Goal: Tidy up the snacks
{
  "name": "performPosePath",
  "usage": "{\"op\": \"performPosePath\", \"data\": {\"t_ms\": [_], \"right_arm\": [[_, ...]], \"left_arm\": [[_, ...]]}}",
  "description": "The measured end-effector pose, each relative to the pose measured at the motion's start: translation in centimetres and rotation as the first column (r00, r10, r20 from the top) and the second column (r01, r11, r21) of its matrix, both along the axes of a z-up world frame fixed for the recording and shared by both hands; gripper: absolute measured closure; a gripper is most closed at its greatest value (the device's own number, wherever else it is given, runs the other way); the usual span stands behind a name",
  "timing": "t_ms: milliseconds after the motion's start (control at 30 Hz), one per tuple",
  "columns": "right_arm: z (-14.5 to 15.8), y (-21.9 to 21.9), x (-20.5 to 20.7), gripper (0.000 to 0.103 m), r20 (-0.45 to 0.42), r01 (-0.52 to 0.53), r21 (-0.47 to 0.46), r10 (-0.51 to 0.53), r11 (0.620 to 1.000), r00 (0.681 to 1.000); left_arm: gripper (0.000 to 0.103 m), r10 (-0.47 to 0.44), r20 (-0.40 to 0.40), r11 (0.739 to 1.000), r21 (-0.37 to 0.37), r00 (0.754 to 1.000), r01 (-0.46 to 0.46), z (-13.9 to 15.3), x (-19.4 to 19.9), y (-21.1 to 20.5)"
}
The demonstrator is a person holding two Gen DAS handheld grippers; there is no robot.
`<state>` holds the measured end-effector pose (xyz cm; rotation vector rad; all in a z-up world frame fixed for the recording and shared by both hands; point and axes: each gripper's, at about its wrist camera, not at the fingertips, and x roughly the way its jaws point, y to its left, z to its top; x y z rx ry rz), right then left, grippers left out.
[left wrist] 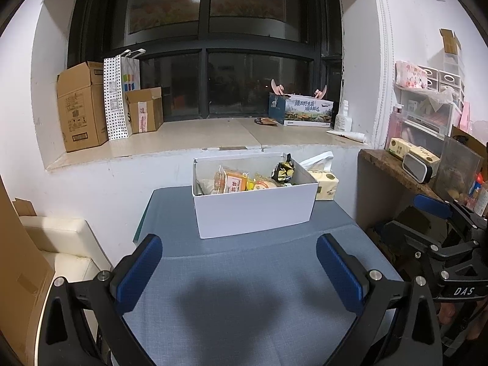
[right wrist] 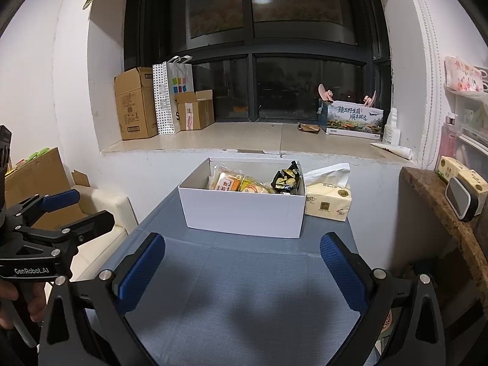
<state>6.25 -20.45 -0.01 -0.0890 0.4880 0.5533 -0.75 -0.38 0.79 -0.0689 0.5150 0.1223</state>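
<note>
Both tongs released, nothing between the pads. Left gripper (left wrist: 239,270) low over the bare near half of the blue-grey table (left wrist: 244,289), well short of the white box (left wrist: 253,210). Right gripper (right wrist: 242,270) likewise, spread wide over cloth.

Snacks already inside the box, at the far end of the table. From the left: orange-labelled packet (left wrist: 233,181), leaning; yellow packet (left wrist: 262,183) next to it; black-and-gold packet (left wrist: 282,169) standing tall at the right end. Probably little left to place; judged step is a tidy-up or a pull-back.

If tidying: come in from above, over the near wall, not through it. Box looks like light card, likely to slide if nudged. Take the tall black packet by its top edge; crinkly film, likely slippery. Steady the box wall with the other tongs.

Around, left to right: cream seat (left wrist: 61,244) beside the table; cardboard boxes (left wrist: 80,106) and dotted paper bag (left wrist: 114,97) on the window sill; tissue pack (right wrist: 329,199) touching the box's right side, crowding that approach; brown shelf (right wrist: 439,207) further right. Nothing on the near cloth in the way.
</note>
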Motion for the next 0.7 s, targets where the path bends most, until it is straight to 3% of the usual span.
{"op": "performPosePath", "data": {"t_ms": [700], "right_arm": [[-0.05, 0.28, -0.14, 0.0, 0.0, -0.006, -0.002, 0.006, 1.0, 1.0]], "left_arm": [[0.0, 0.003, -0.004, 1.0, -0.002, 1.0, -0.003, -0.12, 0.1, 0.17]]}}
